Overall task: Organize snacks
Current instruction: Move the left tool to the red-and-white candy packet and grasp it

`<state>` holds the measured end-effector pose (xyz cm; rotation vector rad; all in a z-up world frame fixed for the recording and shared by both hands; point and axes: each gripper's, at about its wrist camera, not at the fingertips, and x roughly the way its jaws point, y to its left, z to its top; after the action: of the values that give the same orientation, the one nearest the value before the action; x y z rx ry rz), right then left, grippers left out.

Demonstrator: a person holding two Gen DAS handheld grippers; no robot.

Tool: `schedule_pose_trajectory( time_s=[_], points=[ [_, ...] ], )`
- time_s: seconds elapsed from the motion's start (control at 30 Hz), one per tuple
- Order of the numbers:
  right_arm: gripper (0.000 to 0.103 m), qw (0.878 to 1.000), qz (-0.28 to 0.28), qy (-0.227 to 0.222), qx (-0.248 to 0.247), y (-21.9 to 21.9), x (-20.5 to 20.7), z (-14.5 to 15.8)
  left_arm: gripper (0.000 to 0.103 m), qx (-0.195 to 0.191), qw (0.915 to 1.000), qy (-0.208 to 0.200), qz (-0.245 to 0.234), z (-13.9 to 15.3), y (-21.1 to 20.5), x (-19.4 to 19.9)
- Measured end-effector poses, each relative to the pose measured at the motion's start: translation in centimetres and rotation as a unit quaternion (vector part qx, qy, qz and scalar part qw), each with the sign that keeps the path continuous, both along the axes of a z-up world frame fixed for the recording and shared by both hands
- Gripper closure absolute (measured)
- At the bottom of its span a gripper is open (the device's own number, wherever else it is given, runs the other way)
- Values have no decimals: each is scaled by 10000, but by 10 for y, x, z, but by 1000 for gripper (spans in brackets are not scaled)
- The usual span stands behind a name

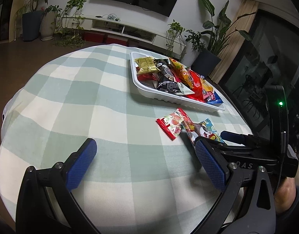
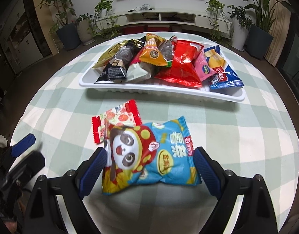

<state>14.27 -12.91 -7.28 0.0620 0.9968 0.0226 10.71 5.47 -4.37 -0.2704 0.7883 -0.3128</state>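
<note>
Brimming with snack packets (image 2: 176, 66), the white tray (image 2: 149, 90) holds perhaps ten.

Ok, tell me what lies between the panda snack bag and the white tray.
The red strawberry-print packet, partly under the panda bag; past it, bare checked cloth up to the tray. The right wrist view shows it.

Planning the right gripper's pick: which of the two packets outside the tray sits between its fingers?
The blue panda packet, lying between the open right gripper fingers. The red-edged tomato-print packet lies beyond it, partly tucked under it, nearer the tray.
</note>
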Motion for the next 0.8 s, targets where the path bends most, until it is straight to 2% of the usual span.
schedule_pose_trajectory(
  time_s=[0.33, 0.53, 0.6, 0.7, 0.8],
  points=[
    [11, 9997, -130, -154, 113, -23, -28, 9, 0, 86, 9998, 99, -121, -2, -4, 4],
    [11, 9984, -377, -277, 304, -46, -40, 11, 0, 353, 9984, 136, -432, 8, -17, 17],
    [11, 9977, -461, -349, 364, -52, -42, 13, 0, 583, 9958, 270, -658, 11, -28, 30],
    [11, 9967, -493, -414, 490, -58, -43, 13, 0, 1249, 9856, 602, -966, 10, -50, 56],
    [11, 9961, -488, -445, 579, -61, -44, 12, 0, 1732, 9737, 541, -1381, 10, -68, 77]
  ],
)
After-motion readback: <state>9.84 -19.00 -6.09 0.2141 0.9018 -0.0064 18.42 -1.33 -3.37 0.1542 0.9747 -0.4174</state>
